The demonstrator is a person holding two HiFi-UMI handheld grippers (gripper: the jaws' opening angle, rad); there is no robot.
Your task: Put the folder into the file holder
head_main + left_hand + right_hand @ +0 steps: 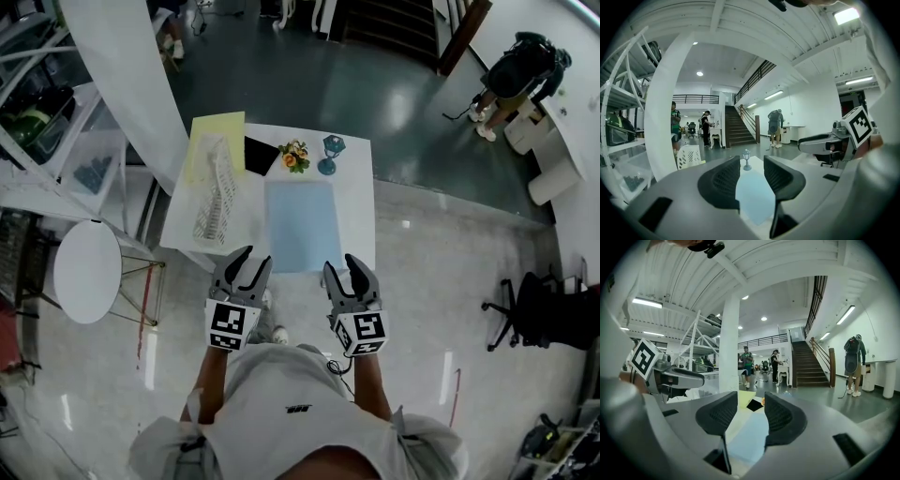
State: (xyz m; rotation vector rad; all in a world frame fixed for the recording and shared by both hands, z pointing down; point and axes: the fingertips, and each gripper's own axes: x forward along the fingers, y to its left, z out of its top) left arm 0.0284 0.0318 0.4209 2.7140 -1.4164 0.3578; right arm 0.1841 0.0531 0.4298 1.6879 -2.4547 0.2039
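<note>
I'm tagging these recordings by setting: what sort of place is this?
Probably an open workspace or lab hall: a wide staircase, metal storage racks, and an office chair on a polished floor.

My left gripper (751, 161) is blocking most of the blue folder (753, 194); the teal ornament (330, 153) is showing too small to identify.

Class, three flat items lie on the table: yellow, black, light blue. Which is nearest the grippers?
The light blue folder, at the near edge; the others lie farther back.

Left gripper (751, 165) closed, empty; blue folder (755, 197) beyond.
</note>
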